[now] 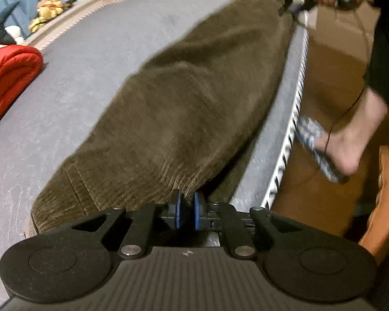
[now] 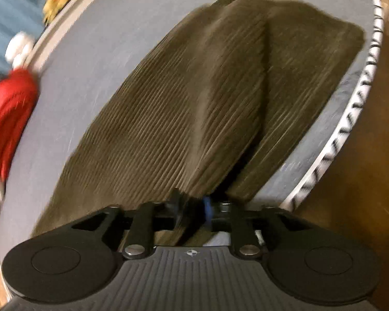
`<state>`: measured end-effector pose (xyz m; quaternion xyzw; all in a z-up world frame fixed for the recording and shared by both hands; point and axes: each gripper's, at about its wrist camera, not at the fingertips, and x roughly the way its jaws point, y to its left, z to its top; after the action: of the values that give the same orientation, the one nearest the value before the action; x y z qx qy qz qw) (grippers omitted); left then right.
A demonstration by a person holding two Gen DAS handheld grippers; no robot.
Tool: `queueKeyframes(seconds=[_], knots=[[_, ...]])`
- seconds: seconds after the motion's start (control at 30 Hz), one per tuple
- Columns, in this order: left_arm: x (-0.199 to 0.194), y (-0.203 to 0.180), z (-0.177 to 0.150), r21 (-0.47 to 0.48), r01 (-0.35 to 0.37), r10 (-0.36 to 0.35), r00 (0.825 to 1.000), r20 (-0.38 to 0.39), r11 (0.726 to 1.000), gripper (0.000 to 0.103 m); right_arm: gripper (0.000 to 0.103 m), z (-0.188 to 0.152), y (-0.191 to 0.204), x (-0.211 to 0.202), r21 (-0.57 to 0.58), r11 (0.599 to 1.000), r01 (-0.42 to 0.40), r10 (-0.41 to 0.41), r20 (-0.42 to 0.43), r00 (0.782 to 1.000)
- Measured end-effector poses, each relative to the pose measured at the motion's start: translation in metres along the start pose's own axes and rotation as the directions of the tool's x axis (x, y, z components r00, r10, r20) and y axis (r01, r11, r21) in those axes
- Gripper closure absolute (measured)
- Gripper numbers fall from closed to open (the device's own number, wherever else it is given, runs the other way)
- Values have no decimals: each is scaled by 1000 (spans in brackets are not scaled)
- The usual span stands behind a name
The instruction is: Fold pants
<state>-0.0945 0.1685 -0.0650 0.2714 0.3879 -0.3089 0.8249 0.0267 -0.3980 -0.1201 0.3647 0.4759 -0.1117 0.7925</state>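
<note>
pants (image 1: 189, 108), brown corduroy, lie lengthwise along the near edge of a grey bed (image 1: 77, 83), both ends lifted. left gripper (image 1: 186, 210) is pinched on one end's edge, right gripper (image 2: 192, 207) clamped on the other. risk: the thin bite slips out, or a leg slides off the bed edge, so the fold lands crooked.
</note>
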Motion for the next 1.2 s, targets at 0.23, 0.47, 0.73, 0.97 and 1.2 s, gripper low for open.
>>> queueKeyframes(seconds=[0.23,0.47,0.73,0.97,1.2], knots=[[-32,35,20,-226,44,20,962,273,973,51,48,62,-34,-11,156,986,52,-84,209,974],[-15,63,71,-455,18,112,960,257,890,51,47,86,-79,3,240,970,28,-77,196,978],[19,71,129,-610,-58,274,924,267,790,51,48,100,-60,16,78,995,58,-75,231,970],[55,60,137,-602,-84,234,956,174,794,51,87,86,-17,27,-305,937,167,-73,297,952],[48,60,142,-620,-29,208,954,218,784,51,97,95,-18,-43,-214,965,154,-42,451,891]])
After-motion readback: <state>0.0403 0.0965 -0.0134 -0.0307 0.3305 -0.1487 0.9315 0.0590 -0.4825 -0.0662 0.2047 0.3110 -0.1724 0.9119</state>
